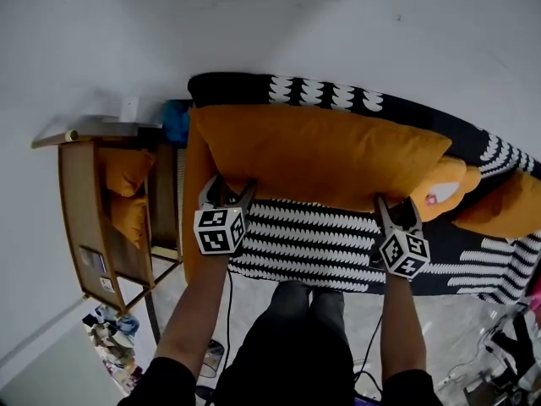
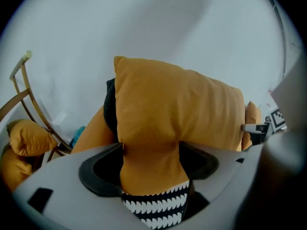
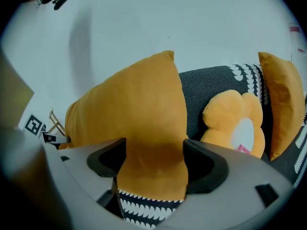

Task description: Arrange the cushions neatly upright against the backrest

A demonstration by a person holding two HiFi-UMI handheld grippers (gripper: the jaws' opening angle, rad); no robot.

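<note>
A long orange cushion stands on its edge along the sofa's black-and-white backrest. My left gripper is shut on its lower left corner. My right gripper is shut on its lower right corner. Right of it, an orange flower-shaped cushion leans on the backrest. Another orange cushion stands at the far right.
The patterned sofa seat lies under the cushion. Left of the sofa a wooden shelf unit holds more orange cushions. A white wall is behind. Cables and clutter lie on the floor.
</note>
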